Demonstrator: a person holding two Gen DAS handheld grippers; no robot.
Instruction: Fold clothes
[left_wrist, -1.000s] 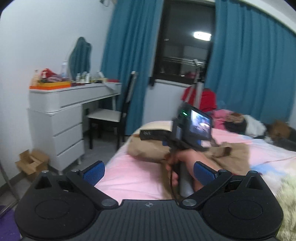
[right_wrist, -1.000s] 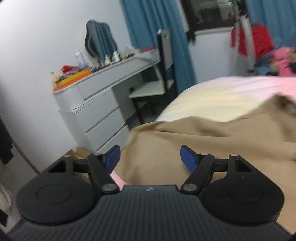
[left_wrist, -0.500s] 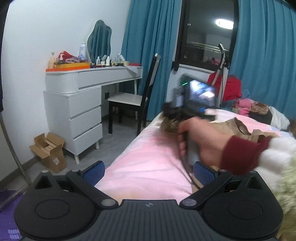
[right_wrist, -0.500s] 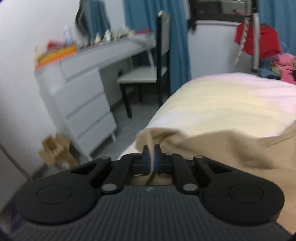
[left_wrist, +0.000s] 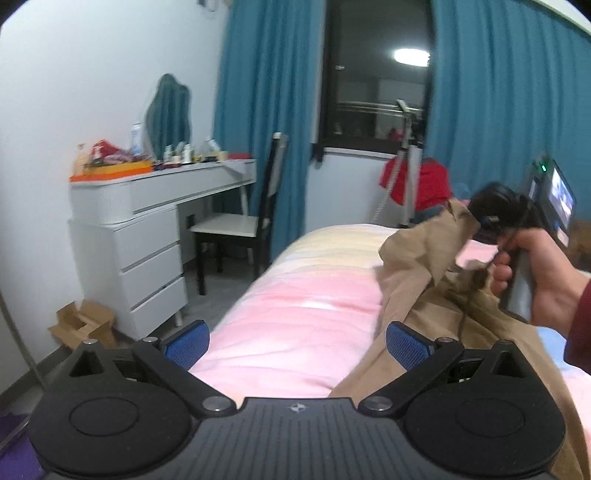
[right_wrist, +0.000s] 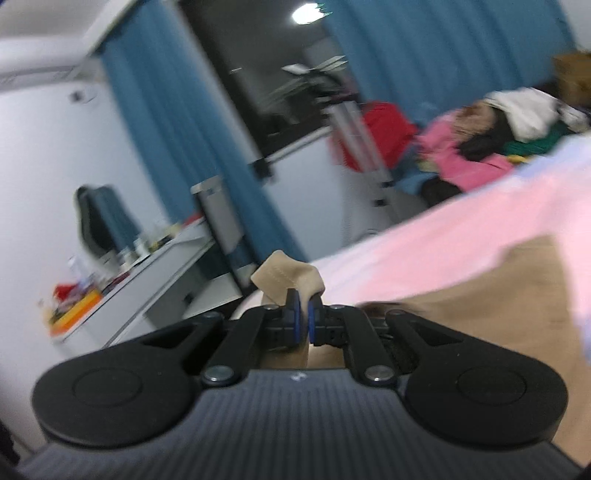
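A tan garment lies on the pink bed sheet, one end lifted off the bed at the right. My right gripper is shut on a hemmed corner of the tan garment, which sticks up past the blue pads. In the left wrist view a hand holds that gripper's handle up beside the raised cloth. My left gripper stands open low over the sheet, its right pad at the garment's edge, nothing between the pads.
A white dresser with bottles and a mirror stands at the left, a chair beside it. Cardboard boxes sit on the floor. Blue curtains flank a dark window. A pile of clothes lies at the bed's far end.
My right gripper closed on the garment's corner, then lifted it up and to the right, tilting. The left gripper stayed open and shifted its view slightly.
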